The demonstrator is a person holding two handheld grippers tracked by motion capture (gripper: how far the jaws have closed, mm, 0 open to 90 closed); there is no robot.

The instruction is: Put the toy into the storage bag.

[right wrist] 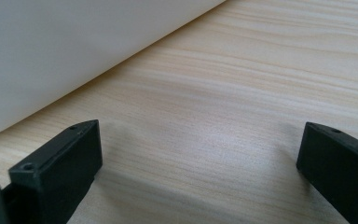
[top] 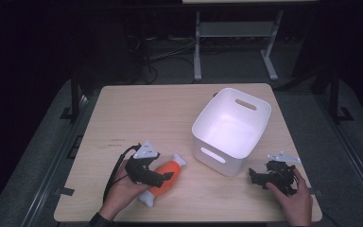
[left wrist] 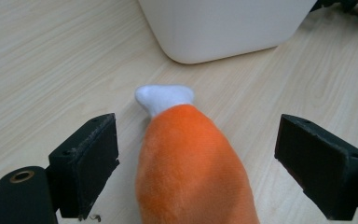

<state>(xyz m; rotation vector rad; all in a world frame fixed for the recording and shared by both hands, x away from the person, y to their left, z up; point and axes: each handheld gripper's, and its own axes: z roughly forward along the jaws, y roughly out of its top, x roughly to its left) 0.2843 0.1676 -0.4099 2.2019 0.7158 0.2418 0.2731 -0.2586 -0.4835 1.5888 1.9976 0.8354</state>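
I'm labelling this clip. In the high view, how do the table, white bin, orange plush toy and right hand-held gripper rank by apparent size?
Largest to smallest:
1. Table
2. White bin
3. Orange plush toy
4. Right hand-held gripper, close to the toy in apparent size, so that order is unsure.

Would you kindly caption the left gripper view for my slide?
Open left gripper straddling an orange plush drumstick on the table, white bin beyond.

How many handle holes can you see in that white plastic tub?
2. One slot is cut in the far wall of the white plastic tub; the other slot is in its near wall, facing the orange plush drumstick toy. The other walls look plain.
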